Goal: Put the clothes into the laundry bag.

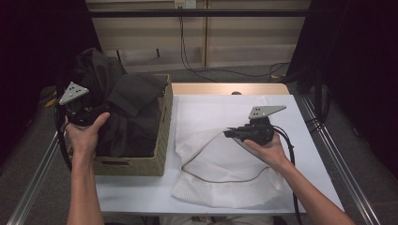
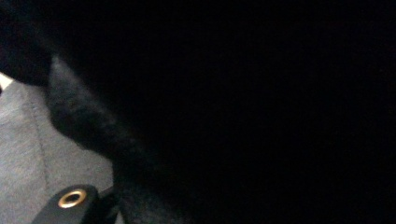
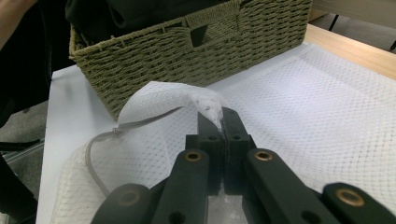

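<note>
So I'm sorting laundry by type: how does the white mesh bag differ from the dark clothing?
The white mesh bag is pale netting lying mostly flat on the table; the dark clothing is black, opaque and heaped in the wicker basket. The right gripper pinches the bag's edge; the left gripper is at the clothing.

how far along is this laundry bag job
Early on. Done: the white mesh bag lies on the table, its edge pinched and lifted by the right gripper. In hand: the left gripper is among the dark clothes in the wicker basket. Left: nothing dark shows in the bag yet.
</note>
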Tool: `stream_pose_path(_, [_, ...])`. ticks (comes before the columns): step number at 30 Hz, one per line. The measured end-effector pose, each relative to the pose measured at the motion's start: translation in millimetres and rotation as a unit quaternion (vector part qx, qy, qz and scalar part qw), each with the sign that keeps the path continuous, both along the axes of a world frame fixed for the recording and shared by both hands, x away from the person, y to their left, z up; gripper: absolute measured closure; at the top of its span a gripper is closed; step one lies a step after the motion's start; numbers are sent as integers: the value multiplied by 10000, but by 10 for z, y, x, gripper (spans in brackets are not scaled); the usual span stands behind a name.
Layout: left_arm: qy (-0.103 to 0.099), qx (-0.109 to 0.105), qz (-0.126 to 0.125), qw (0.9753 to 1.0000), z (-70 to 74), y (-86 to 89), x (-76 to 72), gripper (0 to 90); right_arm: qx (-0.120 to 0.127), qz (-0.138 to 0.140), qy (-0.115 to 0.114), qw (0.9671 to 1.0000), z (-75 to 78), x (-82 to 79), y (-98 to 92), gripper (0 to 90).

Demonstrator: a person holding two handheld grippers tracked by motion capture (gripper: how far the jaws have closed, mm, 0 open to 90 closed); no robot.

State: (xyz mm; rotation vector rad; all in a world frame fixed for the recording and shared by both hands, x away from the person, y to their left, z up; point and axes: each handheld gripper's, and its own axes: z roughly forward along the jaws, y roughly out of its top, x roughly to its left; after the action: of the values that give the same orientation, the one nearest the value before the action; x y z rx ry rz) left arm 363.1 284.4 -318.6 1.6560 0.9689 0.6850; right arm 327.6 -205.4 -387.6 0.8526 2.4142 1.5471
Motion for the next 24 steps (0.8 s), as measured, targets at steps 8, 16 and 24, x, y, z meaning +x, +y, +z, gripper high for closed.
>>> stream_pose_path(8, [-363, -265, -261, 9986, 203, -5, -146, 647, 2, 13, -9, 10000, 1, -2, 3, 893])
stream_pose_path(16, [-548, -416, -529, 9962, 334, -98, -232, 646, -2, 17, 11, 10000, -5, 3, -1, 893])
stream_pose_path(24, [-715, -420, -720, 9940, 467, -188, -333, 646, 15, -5, 59, 10000, -12, 18, -20, 894])
